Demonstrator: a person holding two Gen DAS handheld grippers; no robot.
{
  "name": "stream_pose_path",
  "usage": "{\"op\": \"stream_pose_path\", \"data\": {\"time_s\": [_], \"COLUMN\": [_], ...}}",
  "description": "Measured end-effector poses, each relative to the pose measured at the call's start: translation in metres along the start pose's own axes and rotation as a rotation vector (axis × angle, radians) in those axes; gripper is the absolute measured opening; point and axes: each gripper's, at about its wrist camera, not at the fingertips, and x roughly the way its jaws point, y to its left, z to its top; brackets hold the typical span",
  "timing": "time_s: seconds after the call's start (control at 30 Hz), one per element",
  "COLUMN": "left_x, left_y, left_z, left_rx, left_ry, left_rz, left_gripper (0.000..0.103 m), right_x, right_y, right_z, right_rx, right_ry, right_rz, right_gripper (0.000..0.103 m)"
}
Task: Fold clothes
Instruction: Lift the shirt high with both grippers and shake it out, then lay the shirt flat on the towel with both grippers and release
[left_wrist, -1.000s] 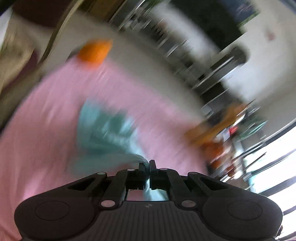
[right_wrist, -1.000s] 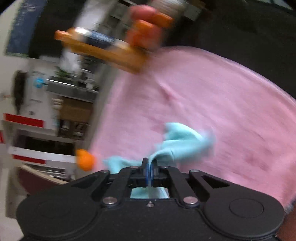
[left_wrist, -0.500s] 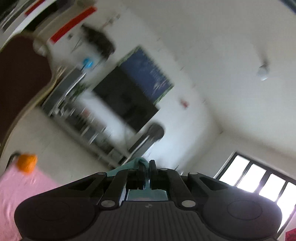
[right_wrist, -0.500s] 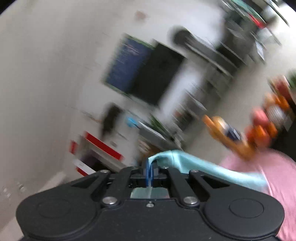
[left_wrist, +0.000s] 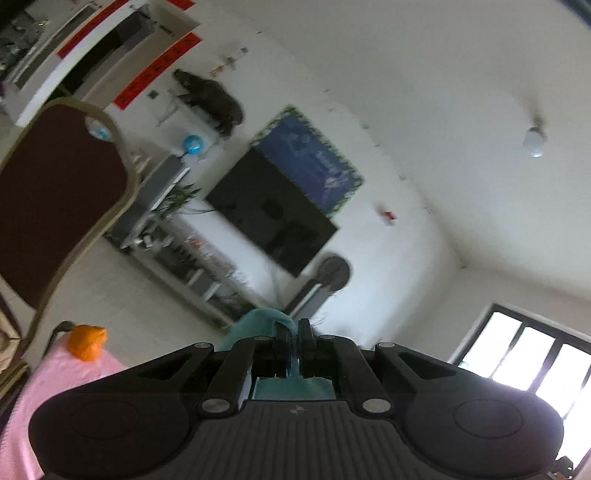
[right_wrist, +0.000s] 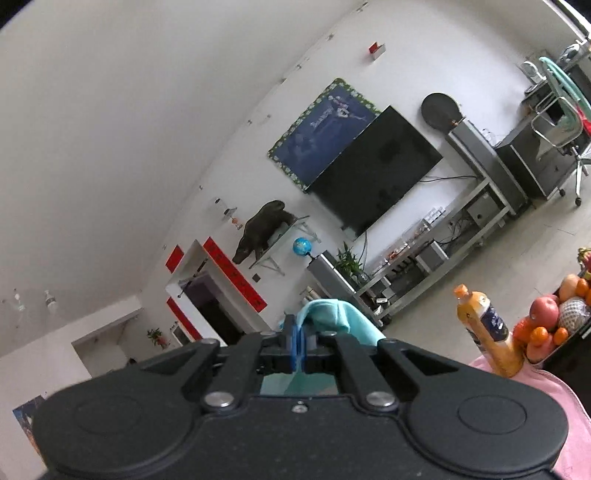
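**Both grippers raised, each pinching the teal garment**

The left gripper (left_wrist: 294, 332) has its fingers pressed together on a fold of the teal garment (left_wrist: 258, 325), which bunches up over the left finger and shows again in the gap below the fingertips. The right gripper (right_wrist: 299, 334) is likewise clamped on the same cloth (right_wrist: 332, 314); the fabric humps over the fingertips and falls away to the right of them. Both cameras tilt upward toward the far wall and ceiling, so the rest of the garment is out of sight.

Low in the left wrist view, a corner of the pink tablecloth (left_wrist: 55, 376) shows with an orange object (left_wrist: 85, 341) at its edge, and a dark red chair back (left_wrist: 55, 199) stands beyond. In the right wrist view the tablecloth (right_wrist: 546, 384) carries an orange juice bottle (right_wrist: 487, 332), with a pile of fruit (right_wrist: 554, 314) just beside it. On the far wall hangs a black television (right_wrist: 376, 173), partly covering a blue poster (right_wrist: 325, 122).
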Motion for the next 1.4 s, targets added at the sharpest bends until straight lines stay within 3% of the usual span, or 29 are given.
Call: {"op": "stream_pose_path", "data": {"time_s": [0.13, 0.27, 0.33, 0.4, 0.43, 0.53, 0.63, 0.7, 0.83, 0.97, 1.07, 1.23, 1.4], "left_x": [0.05, 0.151, 0.196, 0.213, 0.211, 0.184, 0.152, 0.137, 0.127, 0.124, 0.122, 0.107, 0.097], "left_y": [0.037, 0.111, 0.133, 0.135, 0.126, 0.097, 0.089, 0.095, 0.132, 0.188, 0.223, 0.248, 0.238], "left_z": [0.007, -0.01, -0.014, -0.002, 0.007, 0.029, 0.028, 0.009, -0.056, -0.124, -0.168, -0.209, -0.209], "left_rx": [-0.013, -0.042, -0.046, -0.037, -0.028, 0.05, 0.062, 0.056, 0.036, -0.041, -0.044, -0.039, -0.014], "left_ry": [0.095, 0.29, 0.345, 0.33, 0.296, 0.173, 0.12, 0.142, 0.243, 0.352, 0.417, 0.508, 0.503], "left_rz": [0.142, 0.303, 0.39, 0.393, 0.351, 0.236, 0.173, 0.173, 0.26, 0.4, 0.518, 0.628, 0.643], "left_gripper": [0.002, 0.001, 0.001, 0.001, 0.001, 0.001, 0.002, 0.002, 0.002, 0.002, 0.002, 0.002, 0.002], "right_x": [0.048, 0.134, 0.19, 0.224, 0.237, 0.236, 0.209, 0.189, 0.164, 0.163, 0.153, 0.14, 0.128], "right_y": [-0.013, -0.056, -0.081, -0.088, -0.088, -0.07, -0.057, -0.067, -0.105, -0.157, -0.189, -0.218, -0.202], "right_z": [-0.008, -0.035, -0.046, -0.044, -0.041, -0.018, -0.001, -0.007, -0.055, -0.126, -0.182, -0.244, -0.245], "right_rx": [0.043, 0.126, 0.134, 0.109, 0.096, 0.049, -0.017, 0.006, 0.05, 0.071, 0.106, 0.149, 0.093], "right_ry": [0.083, 0.228, 0.276, 0.268, 0.256, 0.165, 0.09, 0.095, 0.173, 0.291, 0.381, 0.5, 0.519], "right_rz": [-0.035, -0.146, -0.225, -0.292, -0.312, -0.225, -0.164, -0.139, -0.188, -0.323, -0.431, -0.532, -0.557], "right_gripper": [0.002, 0.002, 0.002, 0.002, 0.002, 0.002, 0.002, 0.002, 0.002, 0.002, 0.002, 0.002, 0.002]}}
